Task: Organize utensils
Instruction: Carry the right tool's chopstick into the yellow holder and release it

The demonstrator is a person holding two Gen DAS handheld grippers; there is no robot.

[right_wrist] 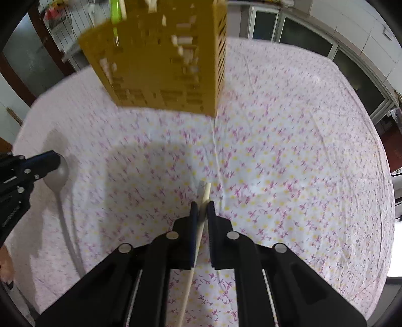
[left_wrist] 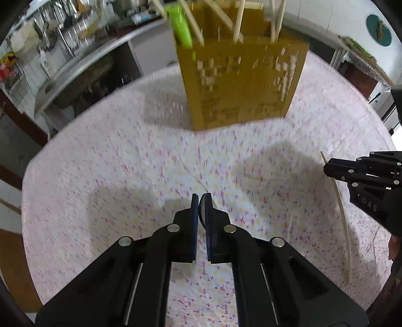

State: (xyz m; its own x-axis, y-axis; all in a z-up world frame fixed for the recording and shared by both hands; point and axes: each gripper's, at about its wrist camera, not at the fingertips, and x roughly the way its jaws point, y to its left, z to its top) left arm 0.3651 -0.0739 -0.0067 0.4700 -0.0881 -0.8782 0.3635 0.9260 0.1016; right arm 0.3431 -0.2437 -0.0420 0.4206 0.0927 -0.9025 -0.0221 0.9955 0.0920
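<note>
Carrying step of the utensil sort, with both tools loaded and the holder ahead. At left, a metal spoon (right_wrist: 57,173) is held by its bowl in the left gripper (left_wrist: 201,198), whose fingers are pressed onto it; the handle hangs down over the floral tablecloth (left_wrist: 125,163). At centre, a perforated mustard-yellow utensil holder (left_wrist: 241,83) stands upright on the cloth, well apart from both grippers. At right, one pale chopstick (right_wrist: 204,198) is pinched between the narrowly parted fingers of the right gripper (right_wrist: 202,204), its tip projecting slightly beyond them and its length trailing downward.

Count: one spoon and one chopstick in hand; one holder, already containing one green-handled utensil (left_wrist: 181,25) and roughly four or five pale sticks (left_wrist: 238,22), the exact number being lost to motion blur.

The next move is judged to require each item to be raised above the holder's rim, turned near vertical, and released into a compartment without the standing sticks being struck.
</note>
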